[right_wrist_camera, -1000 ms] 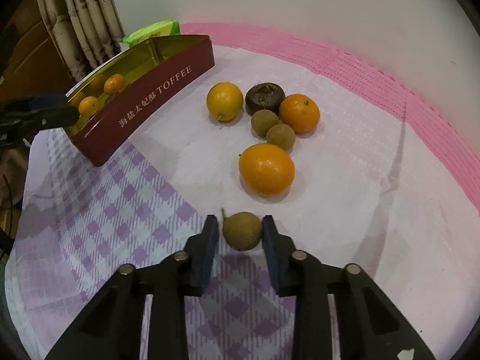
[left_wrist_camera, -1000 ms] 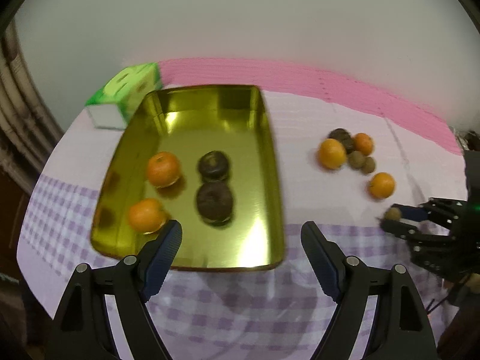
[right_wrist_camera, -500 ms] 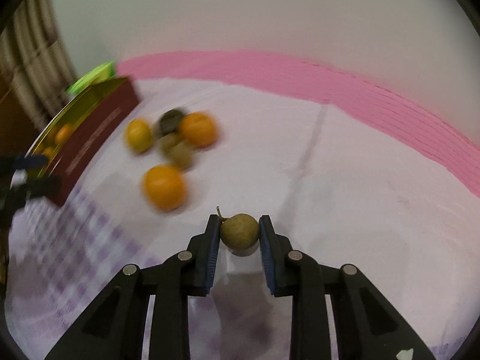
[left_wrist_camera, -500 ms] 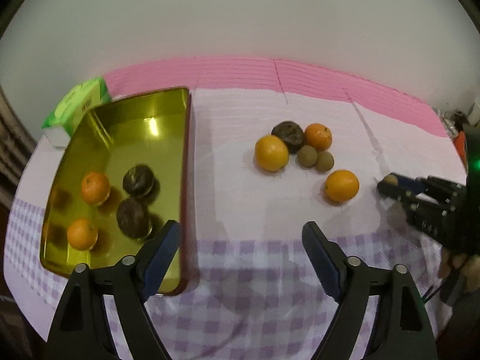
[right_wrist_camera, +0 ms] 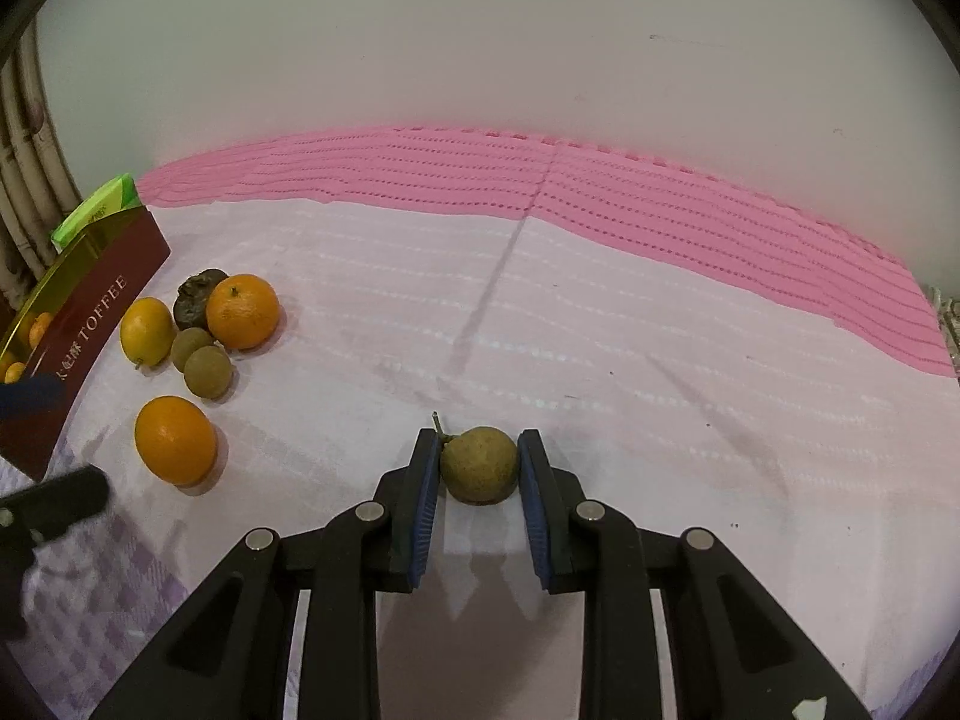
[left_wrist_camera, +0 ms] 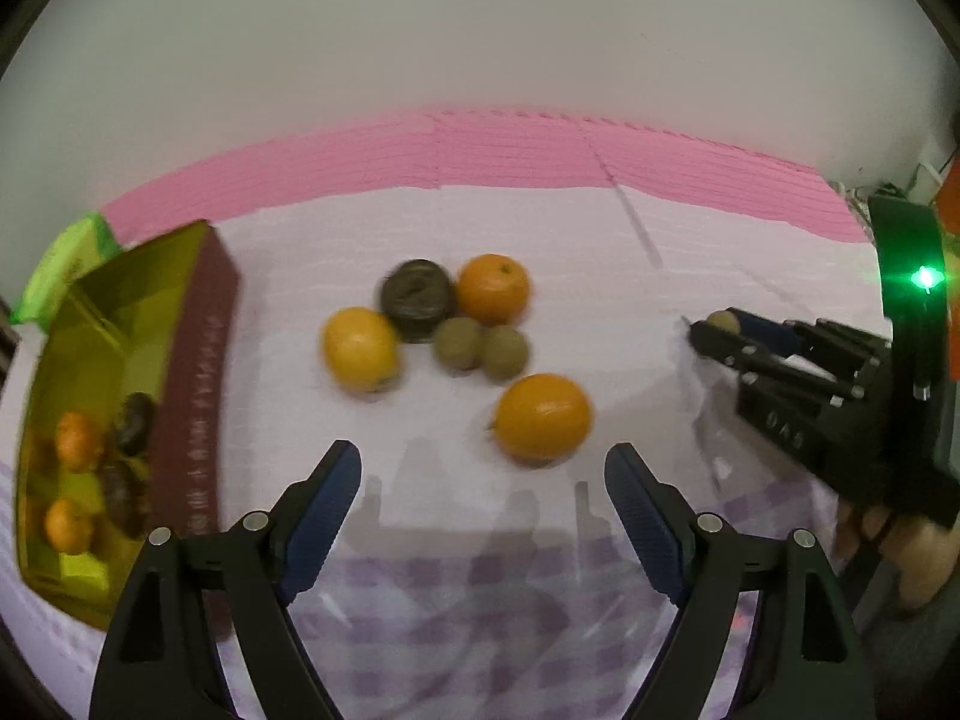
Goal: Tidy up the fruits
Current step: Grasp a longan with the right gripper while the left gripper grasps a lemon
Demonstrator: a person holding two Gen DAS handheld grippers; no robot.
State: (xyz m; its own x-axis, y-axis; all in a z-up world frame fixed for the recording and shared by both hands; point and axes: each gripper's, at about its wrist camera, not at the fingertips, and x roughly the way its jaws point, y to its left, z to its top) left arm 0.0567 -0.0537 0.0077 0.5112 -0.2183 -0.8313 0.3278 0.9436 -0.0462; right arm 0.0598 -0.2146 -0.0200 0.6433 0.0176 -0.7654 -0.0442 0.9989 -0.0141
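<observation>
Right wrist view: right claw (right_wrist_camera: 479,463) pinched a small brown-green fruit (right_wrist_camera: 479,465) between its blue pads (right_wrist_camera: 425,498), stem sticking up-left, low over the pale pink cloth (right_wrist_camera: 600,324). Well off to the left, loose pile on the cloth: lone orange (right_wrist_camera: 174,439) nearest, then two small brown-green fruits (right_wrist_camera: 207,371) touching each other, a yellow-orange fruit (right_wrist_camera: 147,331), a dark wrinkled fruit (right_wrist_camera: 193,299) and another orange (right_wrist_camera: 243,311) bunched together. Beyond that, maroon TOFFEE tin (right_wrist_camera: 90,324) at far left with a green pack (right_wrist_camera: 96,207) behind it.

Left wrist view: left claw (left_wrist_camera: 482,483) spread wide, nothing between the pads, hovering just short of the lone orange (left_wrist_camera: 543,417). Gold inside of tin (left_wrist_camera: 78,330) held two small oranges (left_wrist_camera: 77,441) and dark fruits (left_wrist_camera: 133,432); motion blur there, exact count unclear. Right claw (left_wrist_camera: 717,330) visible at right edge, held fruit (left_wrist_camera: 722,320) barely showing at its tips.
</observation>
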